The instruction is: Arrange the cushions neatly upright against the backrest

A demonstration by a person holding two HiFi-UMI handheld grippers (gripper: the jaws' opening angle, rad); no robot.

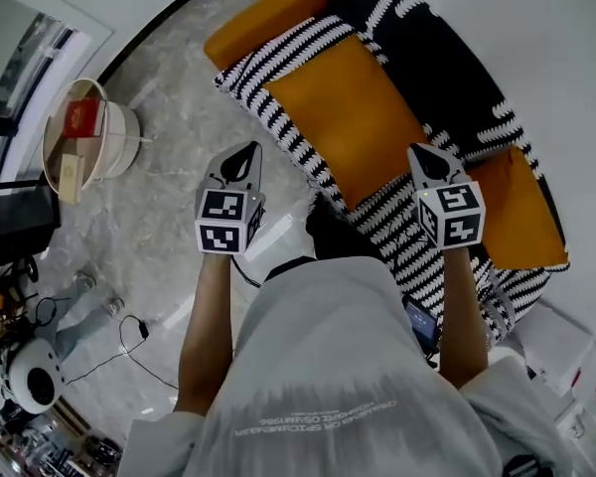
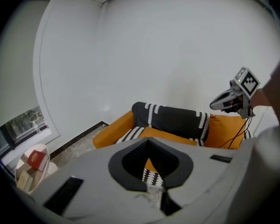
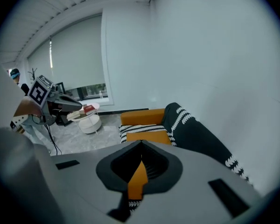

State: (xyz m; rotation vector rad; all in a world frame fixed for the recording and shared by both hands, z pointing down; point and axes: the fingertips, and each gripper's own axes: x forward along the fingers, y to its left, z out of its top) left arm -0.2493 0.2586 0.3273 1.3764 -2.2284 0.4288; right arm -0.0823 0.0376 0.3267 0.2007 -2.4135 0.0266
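Note:
An orange sofa (image 1: 268,13) carries a black-and-white striped throw (image 1: 432,53) over its backrest and seat. One orange cushion (image 1: 363,117) lies flat on the seat. A second orange cushion (image 1: 521,212) sits at the sofa's right end. My left gripper (image 1: 243,154) hovers over the floor by the sofa's front edge, shut and holding nothing. Over the striped seat, between the two cushions, my right gripper (image 1: 428,157) is also shut and holding nothing. The left gripper view shows the flat cushion (image 2: 172,135), the end cushion (image 2: 226,129) and the right gripper (image 2: 226,99).
A round white side table (image 1: 119,142) with a red book (image 1: 79,117) stands on the marble floor to the left. Cables (image 1: 129,331) and equipment lie at the lower left. White boxes (image 1: 556,341) sit by the sofa's right end. The wall runs behind the backrest.

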